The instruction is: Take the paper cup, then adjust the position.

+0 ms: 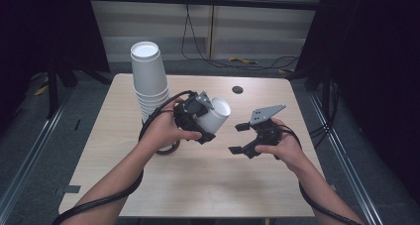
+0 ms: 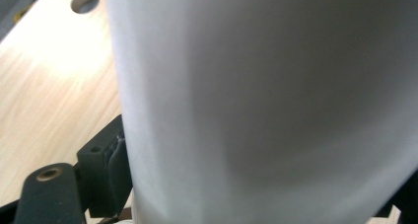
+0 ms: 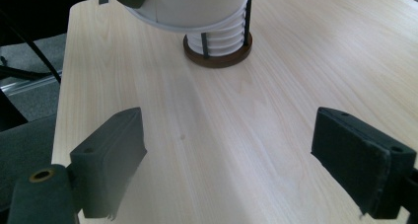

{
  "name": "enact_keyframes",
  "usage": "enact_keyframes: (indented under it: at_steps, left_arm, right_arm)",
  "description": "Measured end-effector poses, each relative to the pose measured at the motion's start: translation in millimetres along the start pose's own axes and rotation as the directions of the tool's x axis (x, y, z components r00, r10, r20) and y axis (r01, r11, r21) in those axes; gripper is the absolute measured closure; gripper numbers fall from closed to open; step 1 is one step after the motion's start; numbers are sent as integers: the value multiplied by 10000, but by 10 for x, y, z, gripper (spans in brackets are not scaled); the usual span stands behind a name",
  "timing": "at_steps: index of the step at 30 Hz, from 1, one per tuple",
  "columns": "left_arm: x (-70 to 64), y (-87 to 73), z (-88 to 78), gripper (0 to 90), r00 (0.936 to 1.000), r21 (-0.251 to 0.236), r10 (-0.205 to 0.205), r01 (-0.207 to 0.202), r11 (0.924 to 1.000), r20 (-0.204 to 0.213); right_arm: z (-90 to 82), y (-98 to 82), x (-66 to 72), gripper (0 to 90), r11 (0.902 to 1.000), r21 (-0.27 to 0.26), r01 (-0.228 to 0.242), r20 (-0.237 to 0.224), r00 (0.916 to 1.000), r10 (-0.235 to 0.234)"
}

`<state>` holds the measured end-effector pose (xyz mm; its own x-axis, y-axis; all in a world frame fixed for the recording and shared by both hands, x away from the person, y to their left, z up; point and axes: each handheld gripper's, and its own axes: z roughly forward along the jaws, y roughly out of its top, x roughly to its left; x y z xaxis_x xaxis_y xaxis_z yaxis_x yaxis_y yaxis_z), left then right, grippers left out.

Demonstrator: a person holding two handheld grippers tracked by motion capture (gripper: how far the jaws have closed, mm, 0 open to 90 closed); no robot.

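**Paper cup clamped in left gripper, right gripper spread above bare table**

White paper cup [image 2: 266, 105] sits hard against the lens in the left gripper view, one black pad pressed to its wall. High view: the left gripper [image 1: 197, 117] pinches that single cup, tilted, mouth toward the right gripper [image 1: 240, 137]; cup held just above the table [image 1: 208, 185], beside the cup stack [image 1: 148, 79].

Right gripper view adds what the high view hides: the stack stands in a round brown holder [image 3: 218, 56] with thin black uprights. Right gripper's jaws are spread wide, nothing between them, wood beneath.

Count: one cup in hand, one stack of nested cups (rims too close to number), two grippers. A dark round hole [image 1: 237, 89] lies in the tabletop beyond. Left forearm and cable cover part of the holder from above.
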<state>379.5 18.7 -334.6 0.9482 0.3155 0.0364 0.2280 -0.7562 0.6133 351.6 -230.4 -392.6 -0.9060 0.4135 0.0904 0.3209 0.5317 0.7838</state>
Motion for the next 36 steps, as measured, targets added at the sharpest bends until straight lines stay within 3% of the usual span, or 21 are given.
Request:
enact_keyframes:
  at_steps: [18,36]
  left_arm:
    - [-66,-88,230,156,9991,471,133,-152,9988,397]
    - [-161,-123,430,156,9959,1199,481,-572,9911,769]
  right_arm:
    - [-54,-51,-6,125,9987,432,274,-144,9995,-268]
    - [-110,-27,15,128,9939,864,681,-330,9973,-655]
